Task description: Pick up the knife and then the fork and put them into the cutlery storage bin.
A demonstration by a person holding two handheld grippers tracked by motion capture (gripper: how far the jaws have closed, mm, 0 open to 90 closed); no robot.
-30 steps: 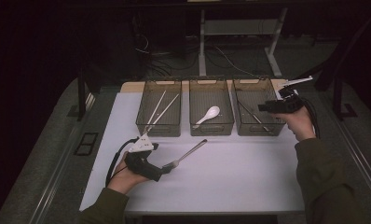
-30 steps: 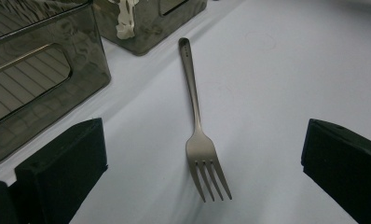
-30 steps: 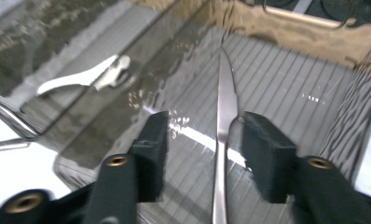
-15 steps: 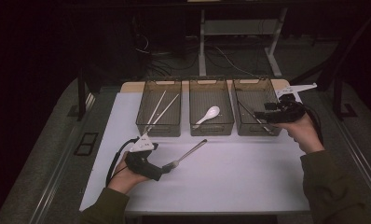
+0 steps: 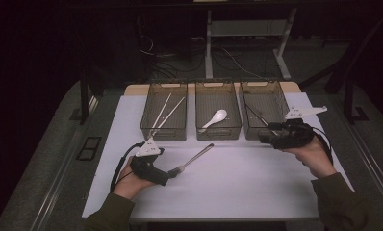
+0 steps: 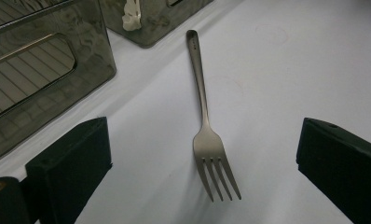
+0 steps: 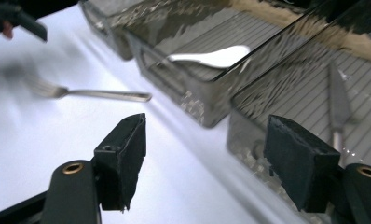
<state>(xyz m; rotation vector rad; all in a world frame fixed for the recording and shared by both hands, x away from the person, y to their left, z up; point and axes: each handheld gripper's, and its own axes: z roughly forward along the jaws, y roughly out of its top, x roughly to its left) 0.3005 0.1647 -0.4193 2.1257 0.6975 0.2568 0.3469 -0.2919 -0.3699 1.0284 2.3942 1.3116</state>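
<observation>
A metal fork lies on the white mat in front of the bins. My left gripper rests on the mat at the fork's tine end. In the left gripper view the fork lies between the wide open jaws of my left gripper, untouched by either pad. My right gripper hovers at the front of the right bin, pointing left. Its jaws have just been opening, and in the right gripper view my right gripper has nothing between them.
Three smoky bins stand in a row at the back of the mat. The left bin holds chopsticks, the middle bin a white spoon, and the right one a knife. Dark floor surrounds the table.
My right gripper has come from above the right bin toward the near side, down to that bin's front. Its jaws stand wider. The left gripper and fork have not moved.
</observation>
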